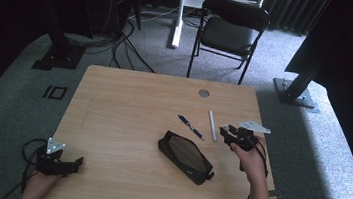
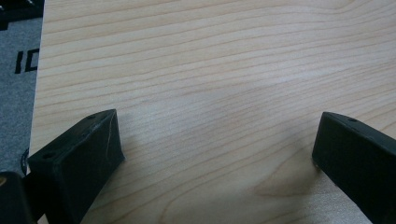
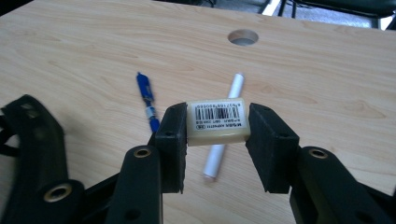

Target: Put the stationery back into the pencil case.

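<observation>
The right gripper (image 3: 217, 128) has its two black jaws clamped on a cream-white eraser (image 3: 217, 122), one pad against each short end. The eraser's upper face carries a barcode label with small print under it. In the right gripper view the eraser hangs clear above the wooden table (image 3: 84, 51), with a white cylindrical stick (image 3: 227, 116) lying on the wood beneath it and running from about 1 o'clock down to 7 o'clock. A blue pen (image 3: 147, 100) lies just beside the stick, at about 10 o'clock from the eraser, and a round cable hole (image 3: 243, 37) sits in the tabletop at 12 o'clock.

In the high view the right gripper (image 1: 226, 133) is at about 3 o'clock on the table, its jaws aimed toward the stick (image 1: 212, 125) and the pen (image 1: 191, 127). A black zip pencil case (image 1: 185, 157) lies near it at about 8 o'clock from the gripper, slanted across the wood.

The left gripper (image 1: 77, 161) rests at the near left corner of the table, about 8 o'clock, well apart from the other things. In the left gripper view its jaws stand wide apart over bare wood (image 2: 210, 70), nothing between them
</observation>
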A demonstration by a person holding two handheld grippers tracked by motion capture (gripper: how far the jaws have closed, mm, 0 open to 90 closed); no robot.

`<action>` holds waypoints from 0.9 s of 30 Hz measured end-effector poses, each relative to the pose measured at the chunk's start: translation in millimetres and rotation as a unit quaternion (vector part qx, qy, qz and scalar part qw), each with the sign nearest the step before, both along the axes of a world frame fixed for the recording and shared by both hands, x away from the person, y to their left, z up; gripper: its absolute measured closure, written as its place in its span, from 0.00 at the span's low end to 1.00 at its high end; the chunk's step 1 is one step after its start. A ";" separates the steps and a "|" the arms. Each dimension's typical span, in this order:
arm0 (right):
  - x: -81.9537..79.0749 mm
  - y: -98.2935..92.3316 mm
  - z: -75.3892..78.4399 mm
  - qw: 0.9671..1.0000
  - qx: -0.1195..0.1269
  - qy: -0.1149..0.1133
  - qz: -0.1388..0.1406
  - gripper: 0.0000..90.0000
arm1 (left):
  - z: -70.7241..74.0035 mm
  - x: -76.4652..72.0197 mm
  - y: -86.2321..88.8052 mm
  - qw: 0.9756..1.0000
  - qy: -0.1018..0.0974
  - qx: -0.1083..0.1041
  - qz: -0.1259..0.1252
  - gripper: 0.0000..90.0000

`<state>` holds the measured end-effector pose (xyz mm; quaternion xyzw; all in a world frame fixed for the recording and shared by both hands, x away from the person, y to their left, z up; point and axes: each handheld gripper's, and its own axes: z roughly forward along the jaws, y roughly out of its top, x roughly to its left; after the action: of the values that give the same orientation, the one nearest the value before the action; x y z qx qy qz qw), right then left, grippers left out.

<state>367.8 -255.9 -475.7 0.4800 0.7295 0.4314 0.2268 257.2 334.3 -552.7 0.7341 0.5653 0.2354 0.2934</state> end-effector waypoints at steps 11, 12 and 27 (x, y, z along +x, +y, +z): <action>-14.1 15.9 18.3 0.999 0.007 -0.021 0.043 0.65 | 0.0 0.0 0.0 1.000 0.000 0.000 0.000 0.02; -15.1 17.5 19.8 0.999 0.008 -0.024 0.048 0.65 | 0.0 0.0 0.0 1.000 0.000 0.000 0.000 0.02; -29.8 38.3 39.6 0.994 0.011 -0.052 0.096 0.65 | 0.0 0.0 0.0 1.000 0.000 0.000 0.000 0.02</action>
<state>337.9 -217.6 -436.1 0.3872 0.7544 0.4837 0.2166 257.2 334.4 -552.7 0.7342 0.5652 0.2355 0.2934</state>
